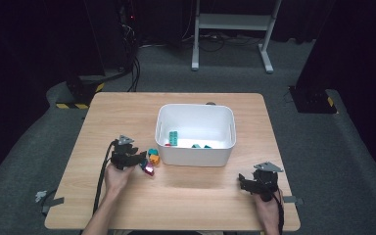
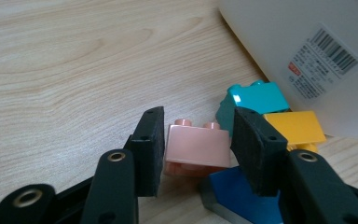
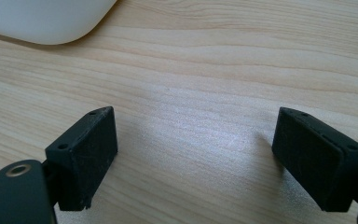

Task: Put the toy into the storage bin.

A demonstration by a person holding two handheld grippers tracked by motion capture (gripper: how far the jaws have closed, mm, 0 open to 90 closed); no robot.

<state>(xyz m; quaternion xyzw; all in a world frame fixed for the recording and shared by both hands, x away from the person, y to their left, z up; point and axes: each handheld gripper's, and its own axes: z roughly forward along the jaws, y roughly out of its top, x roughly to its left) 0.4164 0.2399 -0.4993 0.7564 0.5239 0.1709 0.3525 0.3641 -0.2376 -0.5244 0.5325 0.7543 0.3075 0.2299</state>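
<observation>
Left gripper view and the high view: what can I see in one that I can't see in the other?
The left gripper view adds the barcode label on the white bin, the two knobs on the pink block that the left gripper pinches, and a blue block just in front of it. The high view adds the green blocks lying inside the bin, the right gripper held open near the table's front edge, and the grey floor. Both share the bin, the teal block, the yellow block and the wooden table.
</observation>
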